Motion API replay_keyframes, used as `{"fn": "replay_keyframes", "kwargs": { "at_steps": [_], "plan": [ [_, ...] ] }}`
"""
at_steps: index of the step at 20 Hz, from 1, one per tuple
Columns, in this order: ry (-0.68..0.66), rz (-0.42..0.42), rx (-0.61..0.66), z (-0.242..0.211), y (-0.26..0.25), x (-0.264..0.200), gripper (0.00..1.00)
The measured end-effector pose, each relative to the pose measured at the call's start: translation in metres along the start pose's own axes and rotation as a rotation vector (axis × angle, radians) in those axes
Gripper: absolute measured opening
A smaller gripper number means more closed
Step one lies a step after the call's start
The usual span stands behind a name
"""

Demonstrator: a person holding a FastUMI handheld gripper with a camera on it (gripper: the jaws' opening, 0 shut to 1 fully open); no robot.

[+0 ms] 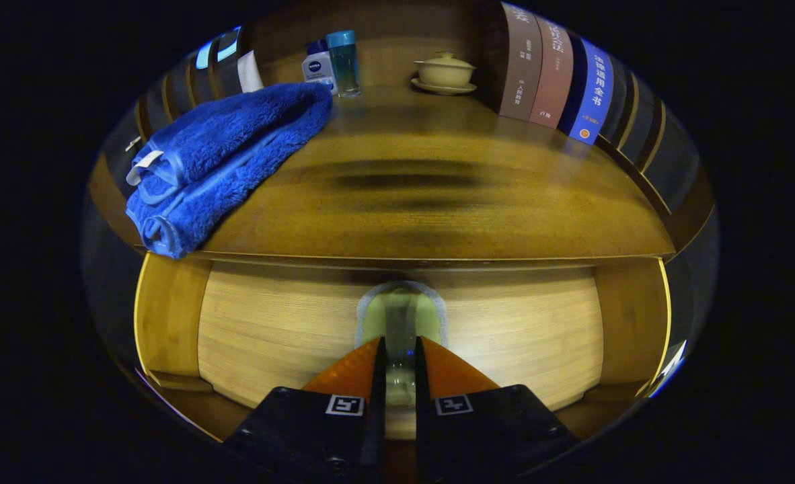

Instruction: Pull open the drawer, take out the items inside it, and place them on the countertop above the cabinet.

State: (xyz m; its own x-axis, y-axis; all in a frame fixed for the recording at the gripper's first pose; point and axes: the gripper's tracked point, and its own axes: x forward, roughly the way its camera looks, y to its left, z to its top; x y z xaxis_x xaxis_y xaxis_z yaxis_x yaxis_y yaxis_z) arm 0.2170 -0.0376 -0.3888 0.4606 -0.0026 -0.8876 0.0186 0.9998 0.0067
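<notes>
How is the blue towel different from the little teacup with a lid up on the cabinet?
The blue towel is fluffy, folded and lying flat near the countertop's front edge; the lidded teacup is hard, cream-coloured and stands upright on a saucer at the back. The towel is much larger than the teacup. Both rest on the countertop, far beyond the claw, whose fingers are nearly closed at the drawer's notch.

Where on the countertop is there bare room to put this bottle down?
The tool is shut on the bottle. The countertop is bare in its middle, between the blue towel and the books. Its back is crowded: toiletry bottles, lidded cup.
</notes>
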Motion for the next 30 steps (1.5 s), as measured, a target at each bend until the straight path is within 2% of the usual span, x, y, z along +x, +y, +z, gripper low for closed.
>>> {"fn": "replay_keyframes", "kwargs": {
  "at_steps": [8,11,16,20,24,30],
  "plan": [
    [-0.005,0.084,0.017,0.016,0.011,-0.062,0.23],
    [-0.019,0.091,0.003,0.029,0.005,-0.085,0.23],
    [0.04,0.168,0.095,0.031,0.001,-0.116,0.23],
    [0.009,0.163,0.103,0.053,-0.012,-0.139,0.23],
    [-0.05,0.114,0.097,0.097,-0.02,-0.137,0.23],
    [-0.068,0.068,0.081,0.151,-0.014,-0.092,0.23]
  ]
}}
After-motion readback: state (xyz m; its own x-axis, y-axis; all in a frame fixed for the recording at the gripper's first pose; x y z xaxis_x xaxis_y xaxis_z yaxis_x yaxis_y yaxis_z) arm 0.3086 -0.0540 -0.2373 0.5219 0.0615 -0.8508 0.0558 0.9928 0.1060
